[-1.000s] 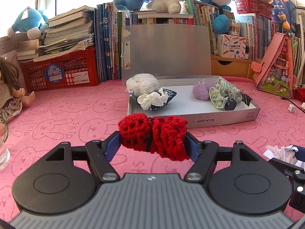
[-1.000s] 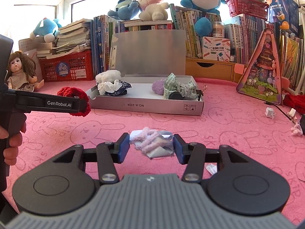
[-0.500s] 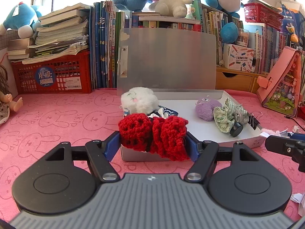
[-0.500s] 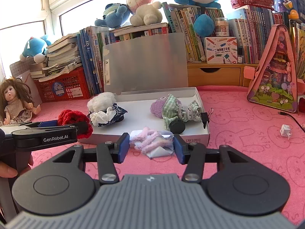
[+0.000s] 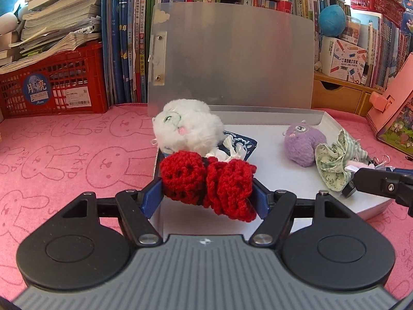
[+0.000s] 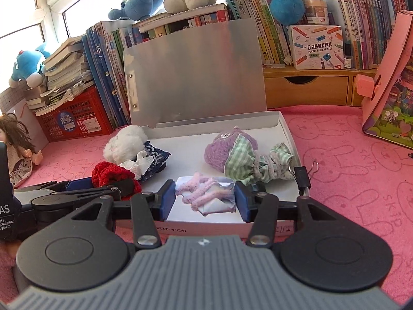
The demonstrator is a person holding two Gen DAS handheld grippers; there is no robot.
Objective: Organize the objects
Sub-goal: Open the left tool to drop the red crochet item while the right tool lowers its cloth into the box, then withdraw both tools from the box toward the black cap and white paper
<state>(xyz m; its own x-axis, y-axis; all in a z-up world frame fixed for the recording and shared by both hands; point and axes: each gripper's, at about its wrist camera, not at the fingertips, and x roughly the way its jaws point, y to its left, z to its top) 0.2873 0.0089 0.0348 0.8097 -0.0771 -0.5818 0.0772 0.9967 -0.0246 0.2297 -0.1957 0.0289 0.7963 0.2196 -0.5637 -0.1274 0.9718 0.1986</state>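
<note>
My left gripper [image 5: 207,193] is shut on a red crocheted piece [image 5: 206,183] and holds it over the front left corner of the open white box [image 5: 278,170]. It also shows in the right wrist view [image 6: 113,178]. My right gripper [image 6: 205,201] is shut on a pink yarn and paper bundle [image 6: 206,197], held over the box's front edge [image 6: 206,228]. Inside the box lie a white plush [image 5: 185,126], a blue patterned cloth with white tissue [image 5: 237,147], a purple plush [image 5: 302,144] and a green checked cloth [image 5: 335,162].
The box lid [image 5: 232,59] stands upright behind it. A red crate [image 5: 54,87] with books sits at the back left, a doll [image 6: 15,149] at far left, a pink toy house [image 6: 387,98] at right. A binder clip [image 6: 306,178] hangs on the box's right edge.
Both grippers have moved forward from the pink mat to over the box, each still holding its item.
</note>
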